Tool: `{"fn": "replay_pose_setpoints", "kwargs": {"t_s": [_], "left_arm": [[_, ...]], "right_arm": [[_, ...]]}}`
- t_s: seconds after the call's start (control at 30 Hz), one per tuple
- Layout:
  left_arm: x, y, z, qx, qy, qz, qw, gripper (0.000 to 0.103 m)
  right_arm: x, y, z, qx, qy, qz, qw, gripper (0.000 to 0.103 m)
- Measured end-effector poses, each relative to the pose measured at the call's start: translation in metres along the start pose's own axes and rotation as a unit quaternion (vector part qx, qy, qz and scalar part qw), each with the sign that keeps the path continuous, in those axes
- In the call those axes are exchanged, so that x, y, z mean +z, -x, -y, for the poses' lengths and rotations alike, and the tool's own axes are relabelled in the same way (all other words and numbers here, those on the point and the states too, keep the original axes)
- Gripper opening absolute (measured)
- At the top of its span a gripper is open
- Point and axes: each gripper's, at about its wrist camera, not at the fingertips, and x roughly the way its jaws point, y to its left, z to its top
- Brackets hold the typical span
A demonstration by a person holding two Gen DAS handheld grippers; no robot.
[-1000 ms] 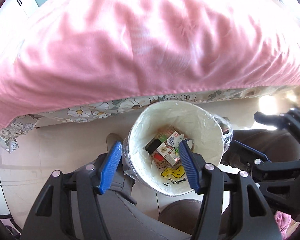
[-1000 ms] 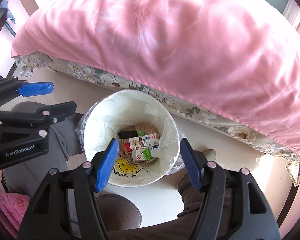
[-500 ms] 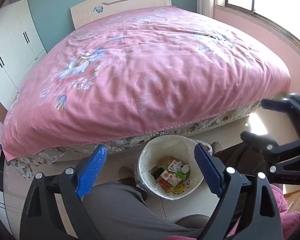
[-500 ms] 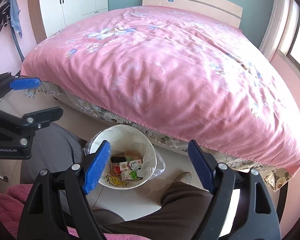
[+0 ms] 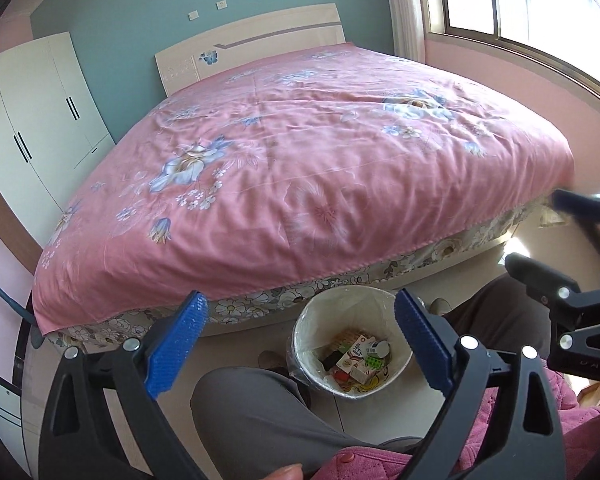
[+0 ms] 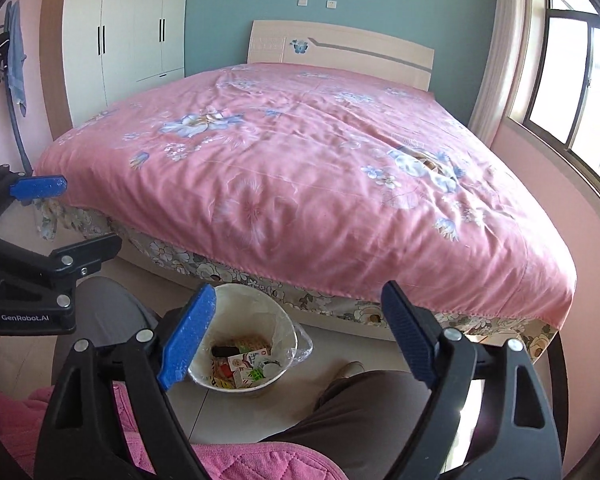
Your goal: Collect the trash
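Trash (image 5: pixel 358 358) lies in the bin (image 5: pixel 300 340), the bed (image 5: pixel 300 168) looks clear, and both hand-held grippers (image 5: pixel 298 346) (image 6: pixel 298 334), jaws just widened, are empty.

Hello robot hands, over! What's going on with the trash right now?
Left gripper and right gripper open, both empty. Trash bin on floor by bed, wrappers and cartons inside. Nothing in the way.

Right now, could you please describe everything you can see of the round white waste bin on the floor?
The round white waste bin stands upright on the pale floor by the bed's foot, between the person's legs. A clear plastic liner folds over its rim. A yellow print marks its outside. Inside lie small cartons and wrappers. Neither gripper touches it.
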Motion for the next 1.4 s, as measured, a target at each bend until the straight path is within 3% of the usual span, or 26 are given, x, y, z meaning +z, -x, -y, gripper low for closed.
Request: {"fn": "replay_pose_setpoints", "kwargs": {"t_s": [1.4], "left_arm": [[-0.002, 0.016, -0.001, 0.0, 0.012, 0.017, 0.9998, 0.096]], "right_arm": [[0.001, 0.016, 0.0, -0.014, -0.002, 0.017, 1.0, 0.084]]}}
